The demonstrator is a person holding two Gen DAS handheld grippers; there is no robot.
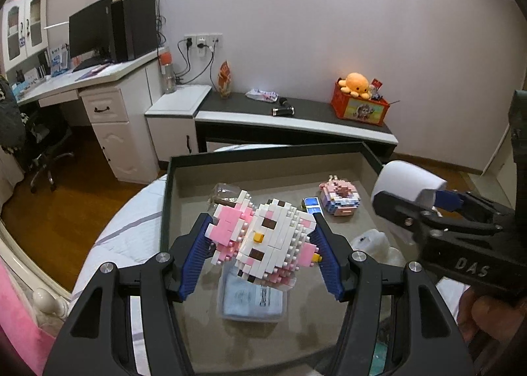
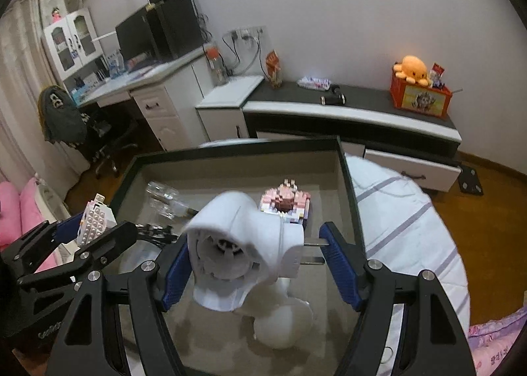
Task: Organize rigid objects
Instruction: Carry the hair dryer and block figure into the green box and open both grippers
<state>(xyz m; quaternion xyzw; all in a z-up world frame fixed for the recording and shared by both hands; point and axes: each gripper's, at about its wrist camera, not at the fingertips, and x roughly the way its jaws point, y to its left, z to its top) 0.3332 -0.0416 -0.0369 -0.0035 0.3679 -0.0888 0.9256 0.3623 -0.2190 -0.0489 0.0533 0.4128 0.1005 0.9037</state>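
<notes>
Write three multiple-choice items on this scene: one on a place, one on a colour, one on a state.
1. Where does the small pink brick model sit?
A. on the tray floor
B. on the desk
C. on the wooden floor

2. What colour is the plush octopus?
A. green
B. orange
C. blue

3. What does the left gripper hold?
A. nothing
B. a bottle
C. the brick cat figure

Answers: 1 A, it rests inside the dark-rimmed tray. 2 B, it sits orange on the red box. 3 C, both blue jaws press its sides.
</notes>
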